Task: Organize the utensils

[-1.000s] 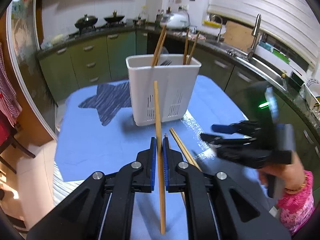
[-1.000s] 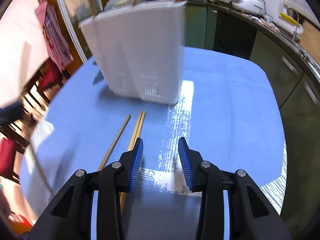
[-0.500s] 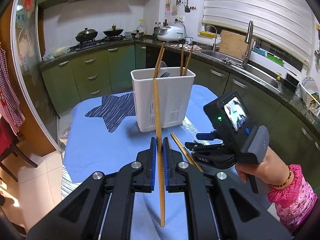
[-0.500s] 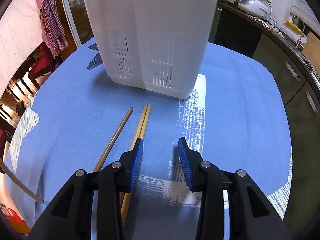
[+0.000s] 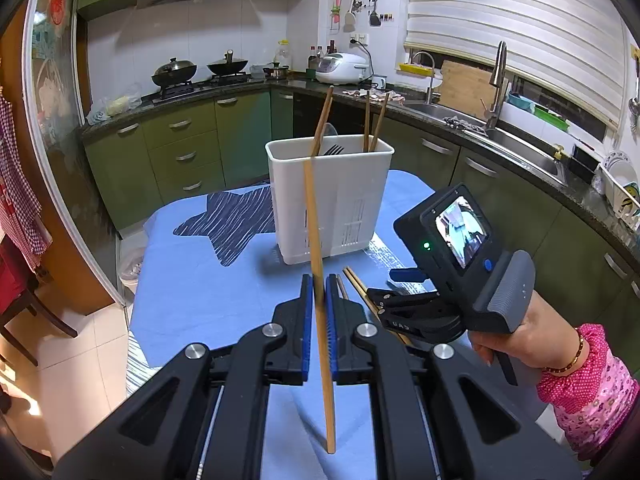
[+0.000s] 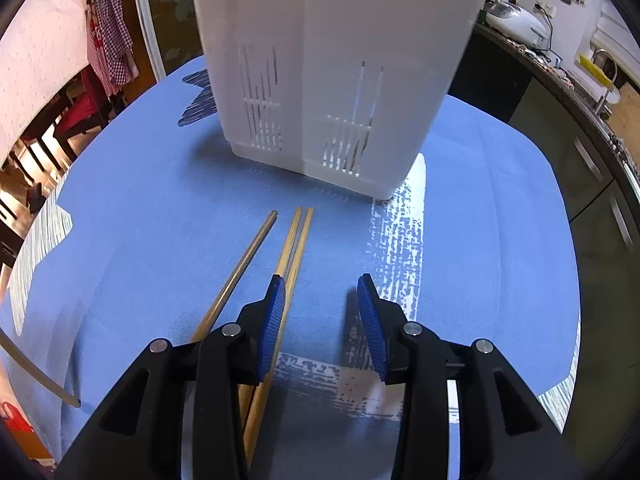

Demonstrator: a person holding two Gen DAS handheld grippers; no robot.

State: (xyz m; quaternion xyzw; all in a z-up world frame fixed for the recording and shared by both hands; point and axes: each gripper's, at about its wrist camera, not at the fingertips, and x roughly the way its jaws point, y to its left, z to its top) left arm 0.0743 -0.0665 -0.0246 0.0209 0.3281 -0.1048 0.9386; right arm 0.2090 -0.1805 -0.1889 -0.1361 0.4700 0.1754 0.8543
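Gripping one chopstick [image 5: 316, 240], left tongs [image 5: 319, 292]; right tongs [image 6: 322, 296] spread, empty; "UAS" legible.

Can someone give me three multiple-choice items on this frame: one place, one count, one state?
1. Where do the loose chopsticks lie?
A. on the cloth in front of the holder
B. inside the sink
C. on the stove

2. How many chopsticks lie on the cloth?
A. one
B. three
C. six

3. What is the left gripper doing?
A. open and empty
B. shut on a fork
C. shut on a chopstick

Key:
1 A: the right wrist view shows them on the blue cloth, just short of the white holder.
2 B: a darker single one lies beside a lighter pair there.
3 C: the blue pads clamp one held chopstick standing upright, while the right gripper is open with nothing between its jaws.
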